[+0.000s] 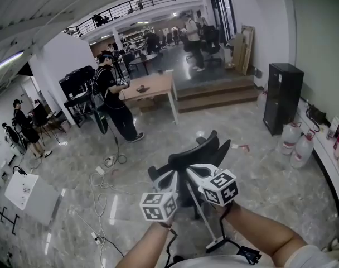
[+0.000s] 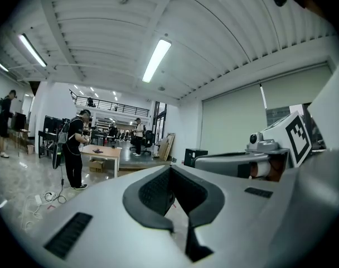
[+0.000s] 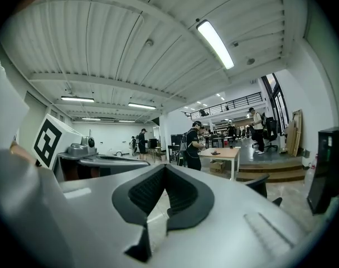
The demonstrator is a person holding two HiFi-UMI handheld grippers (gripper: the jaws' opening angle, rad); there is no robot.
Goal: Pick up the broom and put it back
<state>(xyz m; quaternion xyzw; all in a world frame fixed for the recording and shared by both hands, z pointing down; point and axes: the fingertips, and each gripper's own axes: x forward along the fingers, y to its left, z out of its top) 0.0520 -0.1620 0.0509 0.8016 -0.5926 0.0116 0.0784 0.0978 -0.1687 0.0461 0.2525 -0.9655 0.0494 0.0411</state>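
A grey marbled floor (image 1: 270, 172) is spread across the head view. A black office chair (image 1: 208, 149) is seen at centre, just beyond both claws. A thin white-handled broom (image 1: 206, 222) is found at lower centre, with its flat head on the floor and its handle slanted up toward the chair; contact cannot be told. The left claw (image 2: 170, 169) and right claw (image 3: 164, 169) are closed pad to pad, and nothing is gripped.

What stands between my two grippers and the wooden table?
The head view shows a black office chair just beyond the left gripper and right gripper; past it, mostly bare floor up to the wooden table.
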